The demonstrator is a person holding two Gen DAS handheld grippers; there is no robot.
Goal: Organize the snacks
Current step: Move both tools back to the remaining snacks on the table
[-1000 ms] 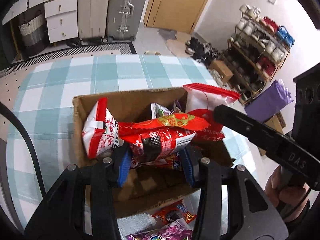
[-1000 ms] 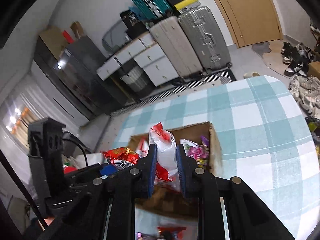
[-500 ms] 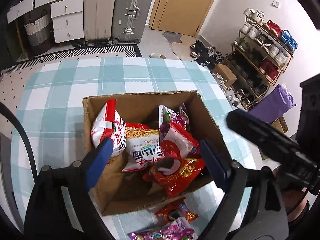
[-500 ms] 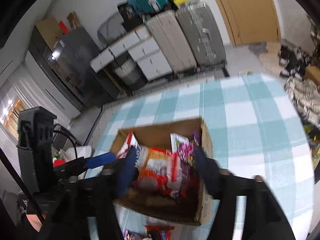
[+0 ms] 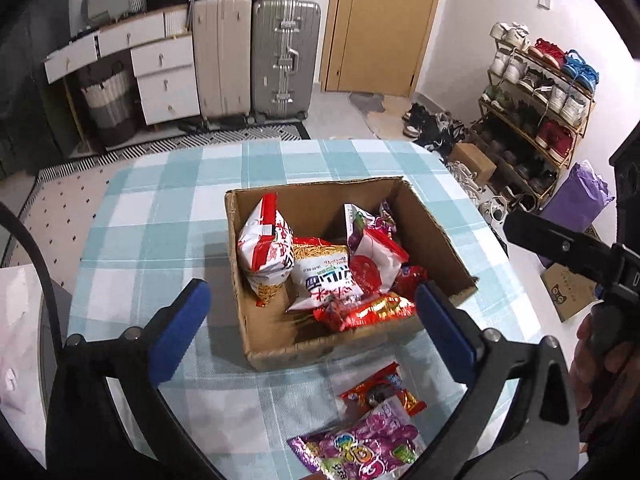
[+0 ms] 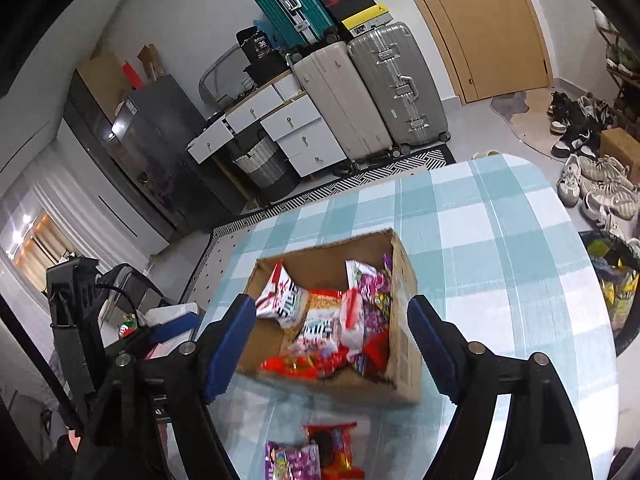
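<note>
An open cardboard box (image 5: 436, 236) (image 6: 404, 344) stands on the checked tablecloth and holds several snack packets, among them a red-and-white bag (image 5: 264, 252), a white round-print packet (image 5: 376, 264) and a red packet (image 5: 364, 312) at the front. A red snack packet (image 5: 382, 392) (image 6: 334, 444) and a purple candy bag (image 5: 360, 448) (image 6: 292, 462) lie on the cloth in front of the box. My left gripper (image 5: 312, 332) is open and empty above the box's near edge. My right gripper (image 6: 332, 344) is open and empty above the box.
The round table (image 5: 160, 216) has a blue-and-white checked cloth. Suitcases (image 5: 284, 56), white drawers (image 5: 164, 76) and a wooden door (image 5: 380, 24) stand beyond it. A shoe rack (image 5: 540, 92) is at the right, shoes on the floor (image 6: 596, 188).
Both grippers let go of their packets, which dropped into the box. Both opened wide and pulled back and up from the box.
</note>
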